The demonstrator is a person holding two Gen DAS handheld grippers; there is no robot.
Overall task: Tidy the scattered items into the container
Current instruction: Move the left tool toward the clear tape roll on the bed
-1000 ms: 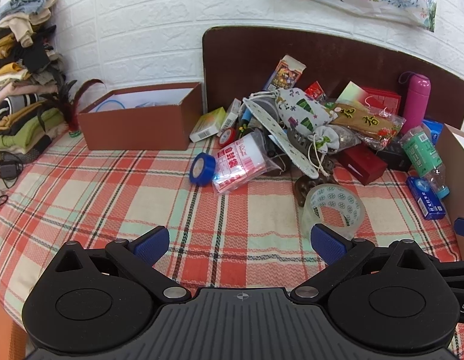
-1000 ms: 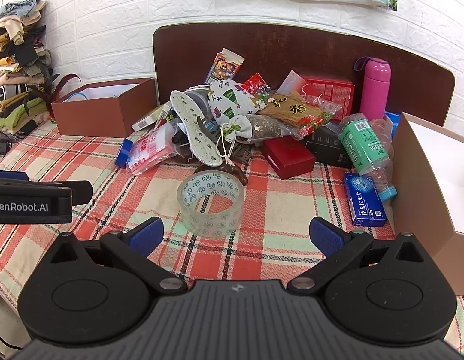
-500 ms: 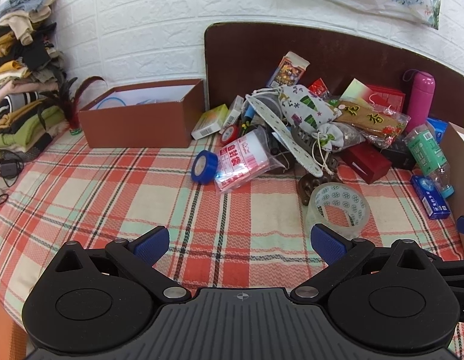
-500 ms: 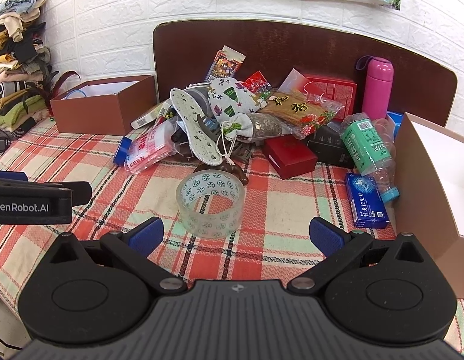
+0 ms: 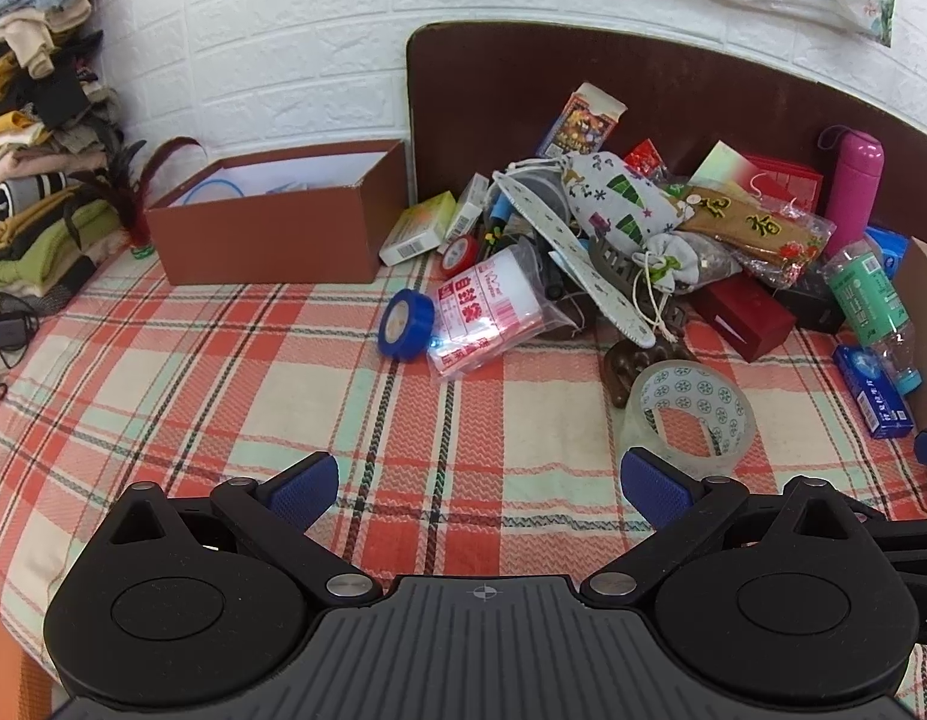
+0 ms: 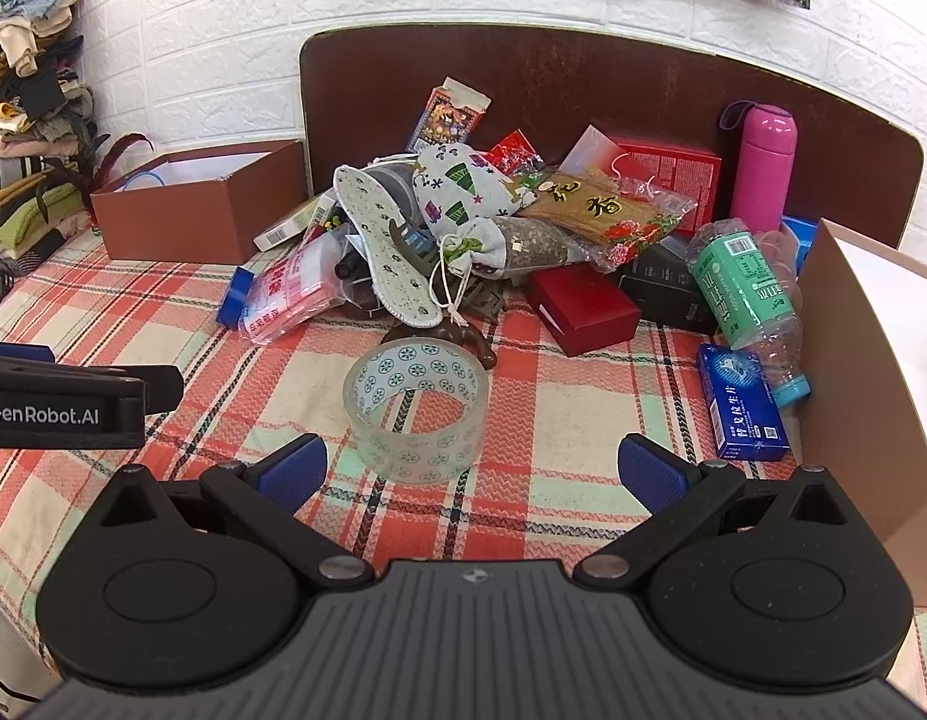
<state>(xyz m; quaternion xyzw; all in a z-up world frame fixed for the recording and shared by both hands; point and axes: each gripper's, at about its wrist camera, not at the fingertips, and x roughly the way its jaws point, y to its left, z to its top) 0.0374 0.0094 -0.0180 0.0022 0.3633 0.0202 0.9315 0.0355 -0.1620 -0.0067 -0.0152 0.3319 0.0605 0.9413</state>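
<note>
Over the last second I've eased both hands in toward the pile, and the roll of clear tape now sits a little closer and larger in my right view, just ahead of the right gripper and slightly to the left of its centre line. The right gripper's jaws stand wide apart with nothing between them, and the left gripper is spread the same way, also empty. The tape rests on its edge ring on the plaid cloth, in front of the heap, touching or almost touching a dark brown object behind it. The rest of the clutter, the green bottle, the blue carton, the red box and the printed pouch, has not shifted. The open cardboard box stands at my right, just beside the blue carton, and a second brown box sits well off to the left. I judge the tape is my first pick: the small advance lines me up, but I still need to nudge left before closing on its wall.
</note>
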